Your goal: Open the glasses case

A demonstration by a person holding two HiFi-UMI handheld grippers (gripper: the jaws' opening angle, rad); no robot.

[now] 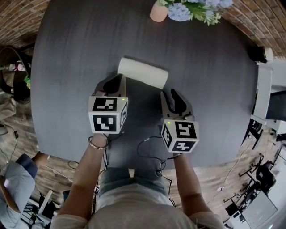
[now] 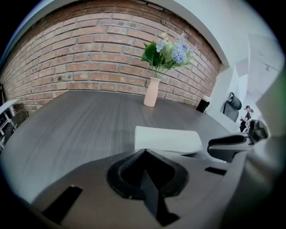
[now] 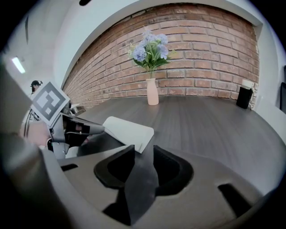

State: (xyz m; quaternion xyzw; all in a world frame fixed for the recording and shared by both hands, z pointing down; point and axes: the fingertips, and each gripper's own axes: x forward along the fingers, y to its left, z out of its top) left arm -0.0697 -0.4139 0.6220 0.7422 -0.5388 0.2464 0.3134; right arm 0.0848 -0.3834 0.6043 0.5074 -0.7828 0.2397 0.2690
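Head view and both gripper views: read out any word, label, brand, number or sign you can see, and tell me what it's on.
No readable text in any view.
The marker cubes carry only black-and-white square patterns, no letters or digits.
The glasses case is plain white, with no brand showing.
The vase is plain, with no label.

Open surface (image 1: 67, 67) is left to the left, right and far side of the case (image 1: 143, 72). The far edge is blocked only by a vase (image 1: 158, 12), and the right edge by a black canister (image 1: 259, 53), both well apart from the case.
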